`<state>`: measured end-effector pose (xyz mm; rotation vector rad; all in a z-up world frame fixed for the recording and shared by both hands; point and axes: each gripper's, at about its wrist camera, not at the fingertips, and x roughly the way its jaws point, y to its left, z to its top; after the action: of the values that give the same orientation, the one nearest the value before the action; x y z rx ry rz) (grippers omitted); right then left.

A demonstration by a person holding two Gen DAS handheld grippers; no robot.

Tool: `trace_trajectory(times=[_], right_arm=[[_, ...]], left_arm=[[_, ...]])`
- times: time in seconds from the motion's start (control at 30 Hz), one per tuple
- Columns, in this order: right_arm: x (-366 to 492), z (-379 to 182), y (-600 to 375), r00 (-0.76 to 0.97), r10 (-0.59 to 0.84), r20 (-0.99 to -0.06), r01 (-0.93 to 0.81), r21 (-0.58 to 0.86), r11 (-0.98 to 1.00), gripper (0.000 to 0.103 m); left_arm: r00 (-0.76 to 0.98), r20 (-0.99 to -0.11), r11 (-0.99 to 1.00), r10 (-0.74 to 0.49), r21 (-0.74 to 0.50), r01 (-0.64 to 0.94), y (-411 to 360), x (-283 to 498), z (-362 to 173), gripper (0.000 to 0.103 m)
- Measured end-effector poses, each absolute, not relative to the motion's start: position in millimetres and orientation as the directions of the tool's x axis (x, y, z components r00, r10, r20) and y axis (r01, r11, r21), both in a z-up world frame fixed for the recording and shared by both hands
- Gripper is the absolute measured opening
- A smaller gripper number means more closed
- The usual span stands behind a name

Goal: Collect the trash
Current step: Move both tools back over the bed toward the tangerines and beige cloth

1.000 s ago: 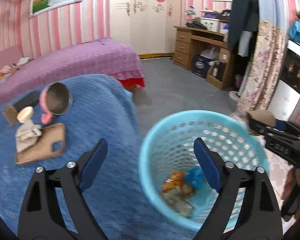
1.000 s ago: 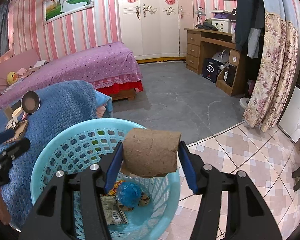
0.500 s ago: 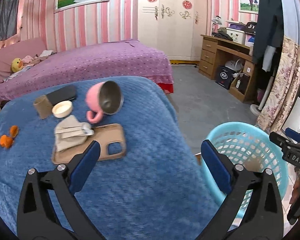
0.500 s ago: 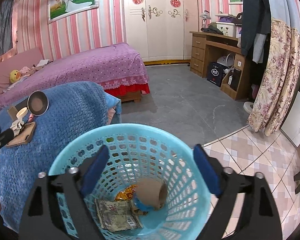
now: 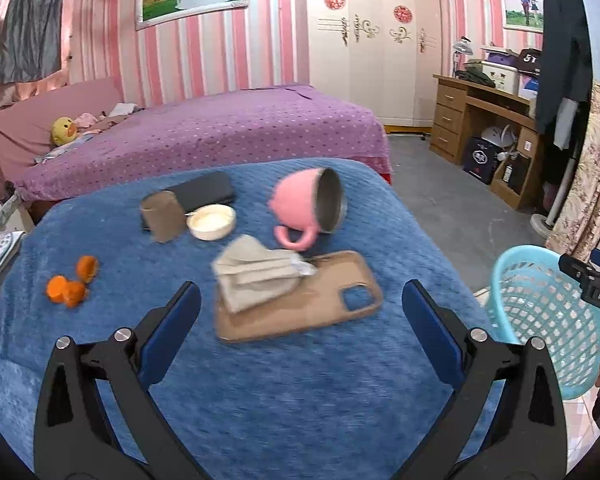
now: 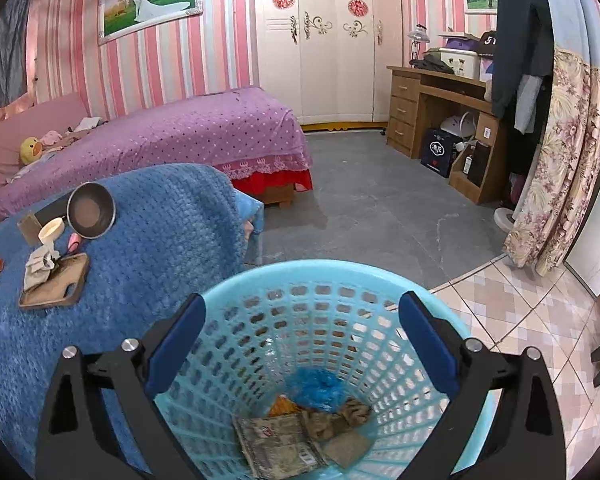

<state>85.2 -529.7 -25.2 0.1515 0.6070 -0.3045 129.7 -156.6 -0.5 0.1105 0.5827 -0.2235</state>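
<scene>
One second ago the left tongs [image 5: 300, 320] looked into the basket [image 5: 540, 312]; now they look at the blue surface [image 5: 260, 400] and stand wide, with nothing between them. From left to right on this surface lie orange peels [image 5: 70, 284], a cardboard tube [image 5: 162, 216], a small white bowl [image 5: 212, 222], a folded cloth [image 5: 256, 276] on a brown phone case [image 5: 300, 308], and a pink cup [image 5: 308, 212] on its side. The basket is now at the right edge, beside the surface.

One second ago the right tongs [image 6: 300, 344] held a brown roll over the basket [image 6: 320, 280]. Now their jaws are opening, nothing is between them, and they hang over the basket. In the basket, left to right, lie a printed wrapper [image 6: 276, 446], something orange [image 6: 284, 406], a blue bag [image 6: 318, 386] and crumpled brown paper [image 6: 336, 420]. I cannot tell the roll among these pieces.
</scene>
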Motion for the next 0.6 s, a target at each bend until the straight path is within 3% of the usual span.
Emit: trace_trajectory(times=[0.6], right_arm=[[124, -10, -427, 0.813, -0.156, -0.561, 0.188, -0.001, 0.982, 0.095]], left_arm=[[0.815, -0.571, 0.989, -0.096, 0.035, 0.142, -62, 165, -12, 0.097]])
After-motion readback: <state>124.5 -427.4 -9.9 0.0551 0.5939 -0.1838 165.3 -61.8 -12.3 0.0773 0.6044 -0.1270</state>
